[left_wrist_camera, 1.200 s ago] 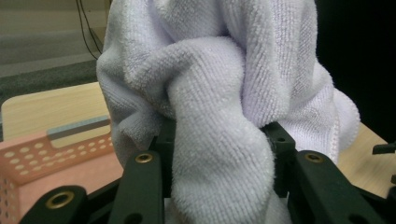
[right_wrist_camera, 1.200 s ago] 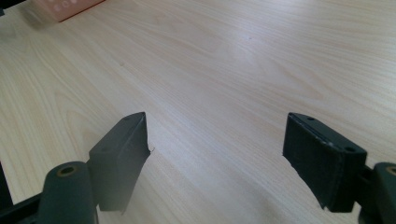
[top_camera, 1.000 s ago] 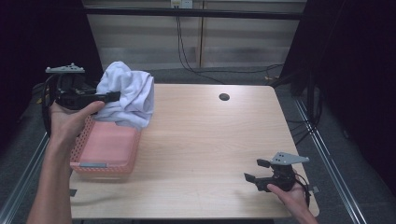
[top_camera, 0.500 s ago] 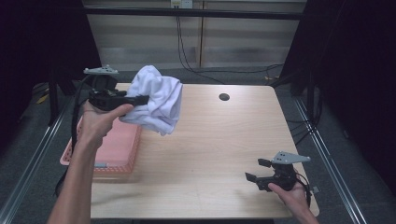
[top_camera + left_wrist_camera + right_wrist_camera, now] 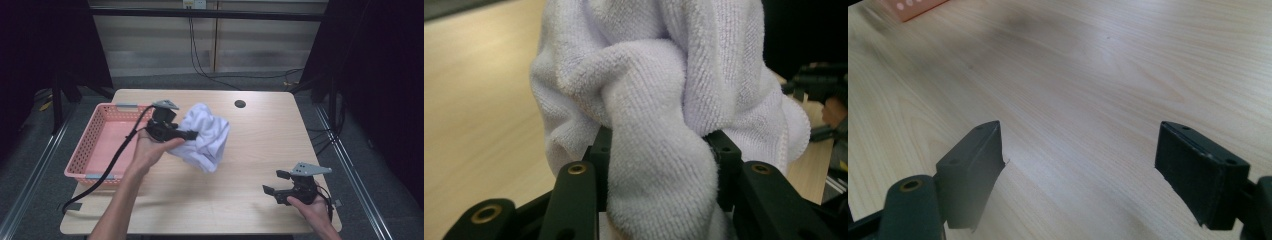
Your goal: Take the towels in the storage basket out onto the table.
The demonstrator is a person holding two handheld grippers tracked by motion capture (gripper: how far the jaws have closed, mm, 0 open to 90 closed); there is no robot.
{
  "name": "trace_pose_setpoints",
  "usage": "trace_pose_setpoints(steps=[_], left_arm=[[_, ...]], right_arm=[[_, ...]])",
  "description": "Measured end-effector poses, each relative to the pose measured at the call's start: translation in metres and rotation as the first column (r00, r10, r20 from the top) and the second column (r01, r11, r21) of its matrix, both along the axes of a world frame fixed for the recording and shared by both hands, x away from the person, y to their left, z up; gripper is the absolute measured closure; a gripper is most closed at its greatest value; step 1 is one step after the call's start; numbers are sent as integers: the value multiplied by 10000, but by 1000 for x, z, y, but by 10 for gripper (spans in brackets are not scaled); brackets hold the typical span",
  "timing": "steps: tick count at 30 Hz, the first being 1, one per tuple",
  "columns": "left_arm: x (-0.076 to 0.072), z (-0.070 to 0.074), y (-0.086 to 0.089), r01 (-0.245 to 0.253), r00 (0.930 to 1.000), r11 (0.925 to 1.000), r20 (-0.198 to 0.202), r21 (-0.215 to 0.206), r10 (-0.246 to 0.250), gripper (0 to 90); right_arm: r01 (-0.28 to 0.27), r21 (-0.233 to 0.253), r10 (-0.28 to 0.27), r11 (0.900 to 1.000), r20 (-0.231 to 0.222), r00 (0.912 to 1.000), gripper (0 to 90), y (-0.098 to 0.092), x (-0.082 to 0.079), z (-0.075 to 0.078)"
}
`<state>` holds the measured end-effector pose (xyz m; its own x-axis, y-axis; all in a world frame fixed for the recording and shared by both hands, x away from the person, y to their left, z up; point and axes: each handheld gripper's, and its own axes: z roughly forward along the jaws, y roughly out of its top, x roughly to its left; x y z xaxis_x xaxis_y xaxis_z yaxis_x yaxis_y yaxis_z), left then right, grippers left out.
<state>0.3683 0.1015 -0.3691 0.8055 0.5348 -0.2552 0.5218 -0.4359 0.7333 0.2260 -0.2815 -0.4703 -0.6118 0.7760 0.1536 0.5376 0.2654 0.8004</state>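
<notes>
A white terry towel (image 5: 205, 137) hangs bunched over the middle of the wooden table (image 5: 260, 140), with my left gripper (image 5: 192, 135) shut on a thick fold of it. In the left gripper view the towel (image 5: 659, 115) bulges up between the two black jaws of the left gripper (image 5: 659, 165) and hides most of what lies beyond. My right gripper (image 5: 272, 184) rests low near the table's front right corner, held by a hand. In the right gripper view the right gripper (image 5: 1080, 165) stands wide open over bare wood.
A pink plastic basket (image 5: 82, 150) sits at the table's left edge; its corner (image 5: 910, 7) shows in the right gripper view. A black cable (image 5: 107, 165) trails from the left gripper across the basket. A small dark hole (image 5: 240, 104) marks the table's far side.
My left gripper has carried the towel from above the basket rightward and down to the table's middle. The right gripper has stayed in place.
</notes>
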Motion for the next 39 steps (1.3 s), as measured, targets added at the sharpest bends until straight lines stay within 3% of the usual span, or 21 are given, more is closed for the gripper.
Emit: trace_pose_setpoints(steps=[4, 7, 9, 11, 14, 17, 20, 24, 29, 34, 36, 37, 38, 39], left_arm=[[-5, -32, -24, 401, 9990, 9977, -226, 548, -389, 590], [-10, -58, -36, 330, 9981, 9960, -551, 827, -285, 590], [-14, -73, -45, 629, 9962, 9918, -665, 1116, -557, 588], [-18, -81, -49, 809, 9955, 9892, -589, 1226, -741, 572], [-21, -89, -53, 780, 9967, 9898, -325, 1196, -746, 471], [-20, -90, -54, 899, 9957, 9907, -329, 1023, -870, 365], [-16, -83, -50, 981, 9933, 9929, -671, 672, -936, 279], [-14, -65, -41, 795, 9966, 9926, -288, 920, -771, 221], [-19, -43, -26, 366, 9991, 9983, 183, 443, -375, 183], [-41, -37, 2, -117, 9994, 9994, 314, -314, 127, 280], [-49, -38, 7, -151, 9993, 9996, 334, -239, 159, 358], [-66, -43, 18, -216, 9980, 9996, 590, -170, 226, 363], [-74, -47, 24, -202, 9986, 9994, 481, -293, 216, 394], [-81, -50, 29, -238, 9978, 9991, 610, -344, 259, 476]], right_arm=[[89, -1, -89, 10000, -15, 10000, 182, 0, 0, 0], [209, -137, -209, 9997, 34, 9998, 209, -1, 0, -1], [283, -259, -282, 9993, 42, 9996, 201, 0, 0, -1], [275, -208, -274, 9994, 17, 9996, 196, 0, 0, -1], [211, -253, -212, 9995, -16, 9998, 193, 3, 0, -2], [59, -290, -59, 9996, -10, 10000, 188, 7, 0, -2], [-123, -320, 126, 9994, 72, 9999, 182, 12, 1, 0], [-214, -388, 229, 9990, 385, 9990, 184, 20, 6, 10], [-610, -289, 629, 9977, 719, 9954, 183, 37, 19, 24], [-1314, 119, 1303, 9913, 726, 9888, 181, 60, 40, 37], [-1602, 214, 1582, 9868, 753, 9845, 207, 73, 49, 40], [-1692, 222, 1671, 9853, 768, 9829, 215, 80, 52, 42], [-1841, 271, 1813, 9825, 833, 9799, 260, 86, 56, 43], [-2063, 274, 2032, 9781, 878, 9752, 292, 93, 59, 45]])
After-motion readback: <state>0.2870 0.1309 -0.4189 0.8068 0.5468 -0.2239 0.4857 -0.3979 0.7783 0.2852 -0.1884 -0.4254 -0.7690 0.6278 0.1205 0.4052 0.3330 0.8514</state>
